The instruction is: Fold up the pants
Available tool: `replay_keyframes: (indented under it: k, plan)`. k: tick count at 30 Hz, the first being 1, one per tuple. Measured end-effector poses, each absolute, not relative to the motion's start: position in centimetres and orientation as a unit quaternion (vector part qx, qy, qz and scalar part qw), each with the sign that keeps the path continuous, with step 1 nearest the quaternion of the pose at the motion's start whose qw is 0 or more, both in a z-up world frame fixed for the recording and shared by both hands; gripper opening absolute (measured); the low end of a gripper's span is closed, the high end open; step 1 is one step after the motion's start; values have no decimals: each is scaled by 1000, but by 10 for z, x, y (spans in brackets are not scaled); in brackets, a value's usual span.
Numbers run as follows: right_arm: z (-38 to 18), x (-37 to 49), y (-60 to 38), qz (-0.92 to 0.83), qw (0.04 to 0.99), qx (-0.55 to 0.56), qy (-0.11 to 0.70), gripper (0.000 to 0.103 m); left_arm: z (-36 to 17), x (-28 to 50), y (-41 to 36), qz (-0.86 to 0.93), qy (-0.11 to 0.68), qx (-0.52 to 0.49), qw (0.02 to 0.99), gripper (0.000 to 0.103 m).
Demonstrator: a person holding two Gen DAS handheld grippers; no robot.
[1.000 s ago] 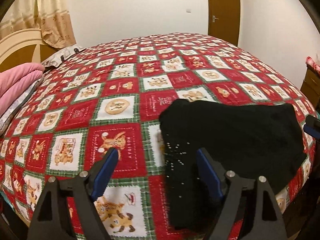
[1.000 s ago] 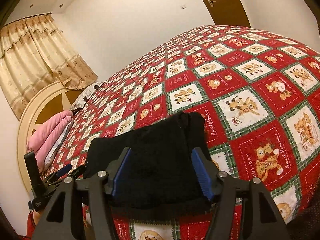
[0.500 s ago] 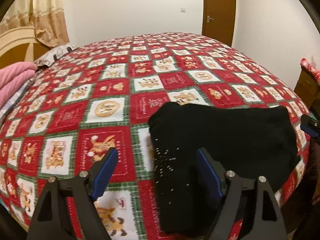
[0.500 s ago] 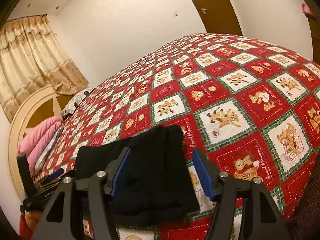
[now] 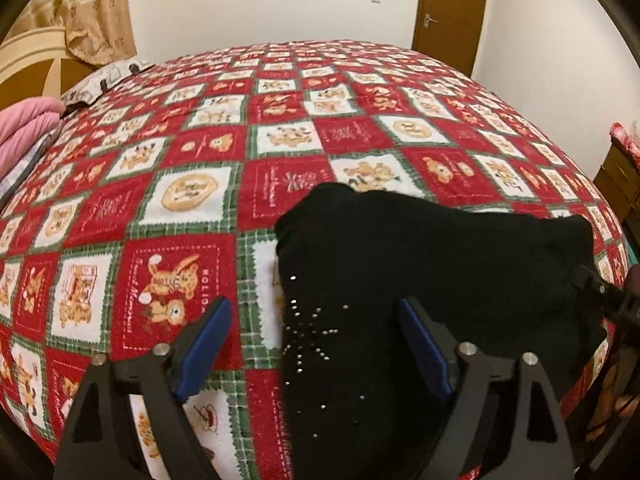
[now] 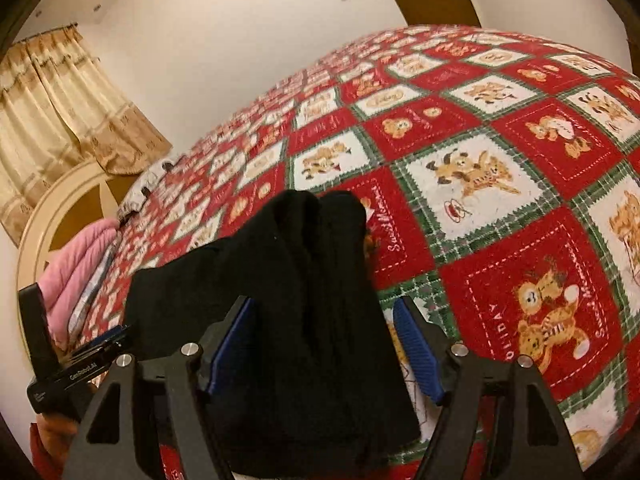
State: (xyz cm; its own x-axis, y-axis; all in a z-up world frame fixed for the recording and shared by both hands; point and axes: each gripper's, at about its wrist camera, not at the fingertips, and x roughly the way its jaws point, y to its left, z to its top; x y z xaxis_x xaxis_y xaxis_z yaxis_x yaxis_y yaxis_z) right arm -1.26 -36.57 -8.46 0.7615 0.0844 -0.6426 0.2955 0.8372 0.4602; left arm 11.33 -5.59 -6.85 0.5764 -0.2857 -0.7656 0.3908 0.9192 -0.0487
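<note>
Pants [image 5: 420, 280] lie bunched in a black heap at the near edge of the quilt [image 5: 192, 200]; both tongs, left gripper [image 5: 316, 352] and right gripper [image 6: 324, 348], have just been spreading, pinching nothing: lower each over a side edge before closing

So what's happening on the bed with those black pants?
A person is folding black pants on a bed with a red Christmas quilt, using a two-finger grabber in each hand. The pants lie bunched near the bed's edge. The left gripper and the right gripper have both just been opening their jaws; the blue pads stand apart on either side of the cloth, not pinching it. So nothing is gripped right now.
</note>
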Motion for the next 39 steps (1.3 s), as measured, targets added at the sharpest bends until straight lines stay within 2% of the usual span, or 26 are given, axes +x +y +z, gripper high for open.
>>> replay_keyframes:
  k: [21, 22, 25, 28, 29, 30, 32, 36, 39]
  plan:
    - [-84, -10, -329, -43, 907, 199, 369, 74, -79, 114, -56, -192, 447, 31, 873, 88]
    - [-84, -10, -329, -43, 907, 200, 368, 74, -79, 114, -57, -192, 446, 32, 873, 86]
    - [-84, -10, -329, -40, 907, 196, 371, 71, -77, 109, -61, -205, 441, 34, 873, 72]
    - [-83, -10, -327, -43, 908, 190, 372, 69, -77, 107, -66, -208, 432, 50, 876, 68]
    - [-83, -9, -325, -44, 908, 182, 374, 68, -78, 107, -66, -216, 434, 43, 874, 61]
    - [-82, -8, -322, -44, 910, 175, 374, 64, -78, 107, -66, -219, 434, 38, 873, 59]
    - [-80, -8, -319, -40, 911, 173, 373, 57, -76, 105, -68, -224, 428, 45, 875, 48]
    - [-81, -9, -319, -42, 910, 178, 372, 55, -74, 101, -72, -226, 417, 59, 878, 39]
    - [-81, -9, -318, -45, 909, 178, 373, 54, -73, 102, -71, -227, 415, 56, 879, 29]
